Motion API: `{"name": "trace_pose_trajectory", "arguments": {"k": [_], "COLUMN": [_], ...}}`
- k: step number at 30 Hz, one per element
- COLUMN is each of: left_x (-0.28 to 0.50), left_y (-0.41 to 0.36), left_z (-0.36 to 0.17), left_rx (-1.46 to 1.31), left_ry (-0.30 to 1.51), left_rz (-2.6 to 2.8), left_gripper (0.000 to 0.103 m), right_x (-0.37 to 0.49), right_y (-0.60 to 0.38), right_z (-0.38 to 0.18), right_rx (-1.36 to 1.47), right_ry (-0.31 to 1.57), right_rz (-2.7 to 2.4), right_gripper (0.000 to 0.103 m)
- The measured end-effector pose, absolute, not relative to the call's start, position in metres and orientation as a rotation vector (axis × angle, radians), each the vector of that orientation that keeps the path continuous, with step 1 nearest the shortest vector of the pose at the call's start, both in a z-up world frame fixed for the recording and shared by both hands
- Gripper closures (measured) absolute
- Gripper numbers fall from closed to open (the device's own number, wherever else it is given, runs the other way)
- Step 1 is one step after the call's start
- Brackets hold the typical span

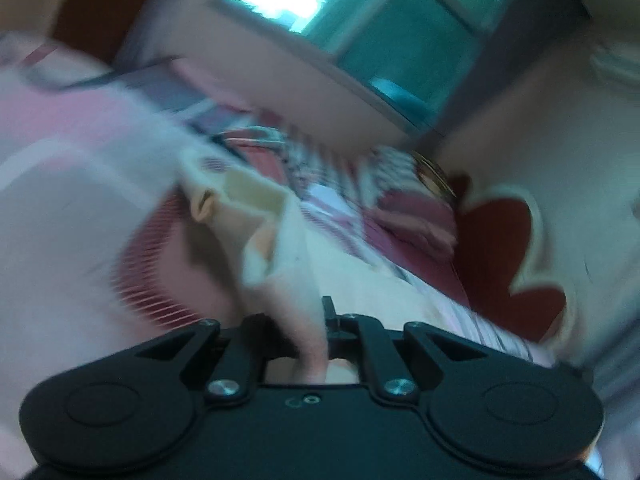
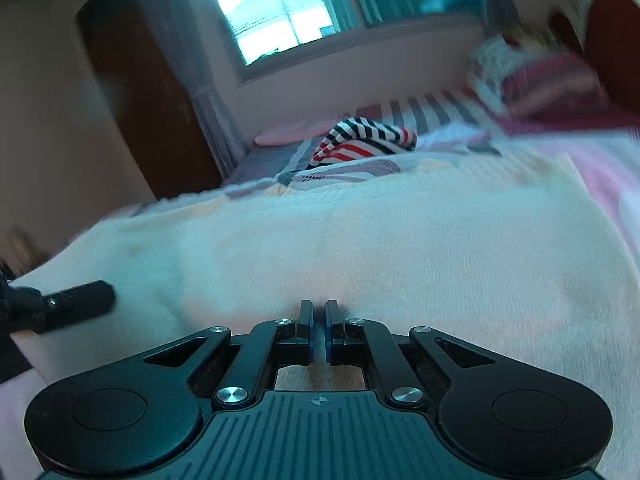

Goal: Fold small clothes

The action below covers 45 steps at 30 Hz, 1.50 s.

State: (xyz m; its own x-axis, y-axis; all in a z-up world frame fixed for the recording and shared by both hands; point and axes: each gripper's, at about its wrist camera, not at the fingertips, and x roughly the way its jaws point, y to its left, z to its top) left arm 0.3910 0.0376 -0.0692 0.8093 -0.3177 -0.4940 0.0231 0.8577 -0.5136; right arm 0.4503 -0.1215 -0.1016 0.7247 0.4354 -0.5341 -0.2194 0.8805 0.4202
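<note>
A small white garment with pale peach and cream patches (image 1: 280, 236) hangs from my left gripper (image 1: 308, 320), which is shut on a bunched edge of it above the bed; the view is blurred. In the right wrist view the same white garment (image 2: 360, 240) spreads wide over the bed in front of my right gripper (image 2: 319, 312). The right jaws are nearly together, with a thin gap, at the cloth's near edge; whether cloth is pinched between them is hidden. Part of the left gripper (image 2: 76, 300) shows at the left on the cloth.
A striped red, white and dark garment (image 2: 360, 140) lies bunched farther back on the bedsheet (image 2: 440, 108). Folded pink and red clothes (image 2: 552, 80) are stacked at the right. A red headboard (image 1: 500, 248), a window (image 2: 272, 12) and a brown door (image 2: 148, 100) stand behind.
</note>
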Motion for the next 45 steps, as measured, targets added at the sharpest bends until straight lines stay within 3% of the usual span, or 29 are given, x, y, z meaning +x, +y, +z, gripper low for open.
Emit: {"name": "trace_pose_trajectory", "arguments": {"k": [6,11,13,14,16,17,18,21,24,33,41,45], "left_x": [0.399,0.399,0.4,0.397,0.384,0.377,0.375,0.385,0.405,0.433,0.434,0.442], "left_y": [-0.054,-0.129,-0.155,-0.162,-0.159,-0.152,-0.139,-0.102,-0.073,-0.066,-0.059,-0.049], "left_z": [-0.045,-0.073,-0.093,-0.099,-0.096,-0.091,-0.086,-0.078,-0.079,-0.116,-0.113,-0.097], "left_rx": [-0.253,-0.161,-0.15,-0.156,-0.162,-0.165,-0.179,-0.24,-0.252,-0.091,-0.116,-0.154], "left_ry": [0.653,0.749,0.835,0.876,0.838,0.801,0.775,0.72,0.715,0.826,0.824,0.772], "left_rz": [-0.344,-0.443,-0.532,-0.559,-0.585,-0.577,-0.555,-0.453,-0.335,-0.195,-0.224,-0.259], "left_gripper": [0.097,0.095,0.071,0.064,0.044,0.044,0.044,0.042,0.042,0.047,0.046,0.046], "right_x": [0.416,0.389,0.383,0.382,0.379,0.377,0.377,0.382,0.392,0.43,0.45,0.456], "right_y": [-0.233,-0.308,-0.324,-0.329,-0.334,-0.334,-0.332,-0.323,-0.309,-0.28,-0.269,-0.257], "right_z": [-0.084,-0.071,-0.069,-0.069,-0.067,-0.065,-0.063,-0.058,-0.06,-0.086,-0.095,-0.093], "right_rx": [0.648,0.718,0.756,0.764,0.768,0.764,0.758,0.734,0.698,0.624,0.614,0.531], "right_ry": [0.595,0.567,0.565,0.569,0.571,0.561,0.544,0.526,0.558,0.701,0.74,0.749], "right_rz": [0.223,0.148,0.153,0.156,0.159,0.158,0.161,0.222,0.269,0.333,0.387,0.356], "right_gripper": [0.099,0.099,0.099,0.099,0.078,0.044,0.036,0.037,0.052,0.052,0.054,0.083]}}
